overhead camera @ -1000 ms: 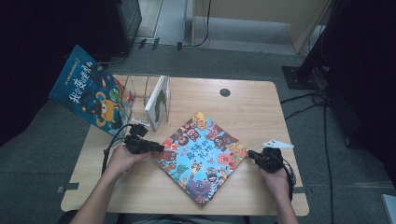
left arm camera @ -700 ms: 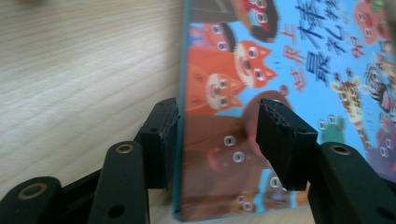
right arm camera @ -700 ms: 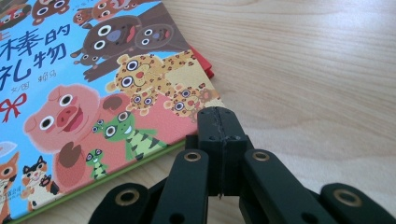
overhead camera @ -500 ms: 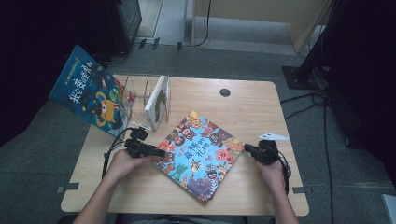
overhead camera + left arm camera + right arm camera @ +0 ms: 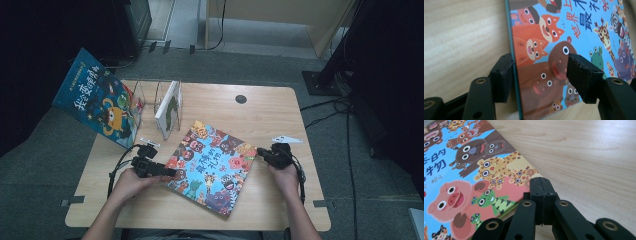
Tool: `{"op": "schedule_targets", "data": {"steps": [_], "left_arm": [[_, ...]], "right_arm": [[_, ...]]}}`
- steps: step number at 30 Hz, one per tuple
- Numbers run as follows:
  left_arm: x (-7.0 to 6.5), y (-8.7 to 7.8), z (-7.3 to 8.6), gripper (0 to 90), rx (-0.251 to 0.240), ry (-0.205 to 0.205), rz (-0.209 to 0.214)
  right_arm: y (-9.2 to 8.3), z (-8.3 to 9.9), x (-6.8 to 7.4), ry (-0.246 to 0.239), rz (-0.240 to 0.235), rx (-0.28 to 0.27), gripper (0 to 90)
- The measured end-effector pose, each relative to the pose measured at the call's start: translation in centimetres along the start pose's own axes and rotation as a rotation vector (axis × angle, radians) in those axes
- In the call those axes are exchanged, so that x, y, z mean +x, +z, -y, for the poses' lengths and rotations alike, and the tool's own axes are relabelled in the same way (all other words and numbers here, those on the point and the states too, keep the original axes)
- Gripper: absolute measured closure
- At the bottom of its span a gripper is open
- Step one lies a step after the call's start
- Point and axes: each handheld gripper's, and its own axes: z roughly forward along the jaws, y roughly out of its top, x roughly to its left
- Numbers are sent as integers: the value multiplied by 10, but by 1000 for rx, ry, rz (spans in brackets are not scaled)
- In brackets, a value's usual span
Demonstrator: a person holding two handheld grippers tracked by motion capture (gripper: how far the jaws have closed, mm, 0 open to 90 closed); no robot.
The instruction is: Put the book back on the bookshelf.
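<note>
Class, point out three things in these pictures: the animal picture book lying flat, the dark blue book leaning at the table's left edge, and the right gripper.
animal picture book (image 5: 212, 167), high view, middle of its cover.
dark blue book (image 5: 97, 100), high view, its front cover.
right gripper (image 5: 541, 185), right gripper view, tips of its closed jaws.

The picture book (image 5: 212, 167) has a sky-blue cover crowded with orange, brown and pink cartoon animals, lying on the pale wood-grain table (image 5: 270, 110)
</note>
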Motion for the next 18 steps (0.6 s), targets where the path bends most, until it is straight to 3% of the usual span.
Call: {"op": "schedule_targets", "data": {"steps": [3, 6, 10, 12, 18], "left_arm": [[-3, 0, 3, 446, 18, 12, 3], [-3, -1, 4, 453, 10, 24, -7], [0, -5, 4, 435, -60, 7, -17], [2, -7, 2, 365, -95, -4, -42], [9, -7, -9, 380, -128, -38, -16]], "right_arm": [[4, -3, -1, 13, -4, 0, 900], [6, -5, 0, -7, 6, 0, 900], [6, -5, 1, -21, 5, 5, 900], [4, -3, 3, -35, 2, 3, 900], [-6, 5, 15, -65, -17, -11, 894]]}}
